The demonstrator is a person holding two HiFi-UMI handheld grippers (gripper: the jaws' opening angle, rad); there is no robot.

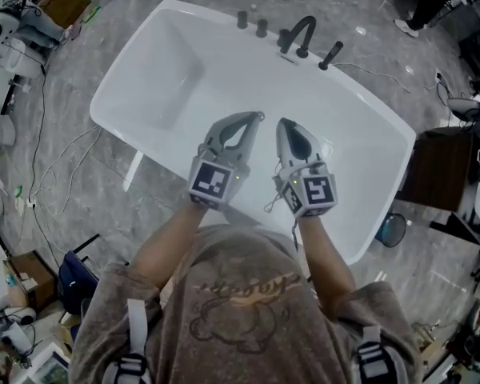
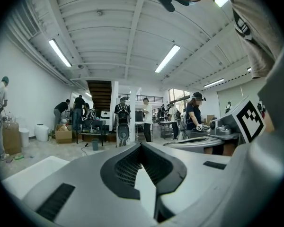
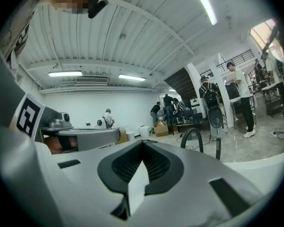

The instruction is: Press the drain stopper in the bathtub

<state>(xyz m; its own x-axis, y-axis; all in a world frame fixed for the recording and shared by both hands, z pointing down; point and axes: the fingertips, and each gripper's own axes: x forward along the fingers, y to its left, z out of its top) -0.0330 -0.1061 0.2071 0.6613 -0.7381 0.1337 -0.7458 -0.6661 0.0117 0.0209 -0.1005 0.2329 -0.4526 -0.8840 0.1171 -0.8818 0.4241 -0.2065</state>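
Observation:
A white bathtub (image 1: 168,78) fills the middle of the head view, with a black arched faucet (image 1: 298,34) and black knobs on its far rim. I cannot make out the drain stopper in any view. My left gripper (image 1: 258,118) hovers over the tub's near side, its jaws shut with nothing between them. Beside it my right gripper (image 1: 282,124) is also shut and empty. Both point toward the faucet side. In the left gripper view the shut tips (image 2: 141,146) face the open room. The right gripper view shows its shut tips (image 3: 143,142) and the faucet (image 3: 192,137) beyond.
Cables trail over the grey floor (image 1: 72,158) left of the tub. A dark cabinet (image 1: 436,166) and a blue round object (image 1: 392,230) stand at the tub's right end. Boxes (image 1: 64,2) and gear line the edges. Several people (image 2: 146,117) stand far off.

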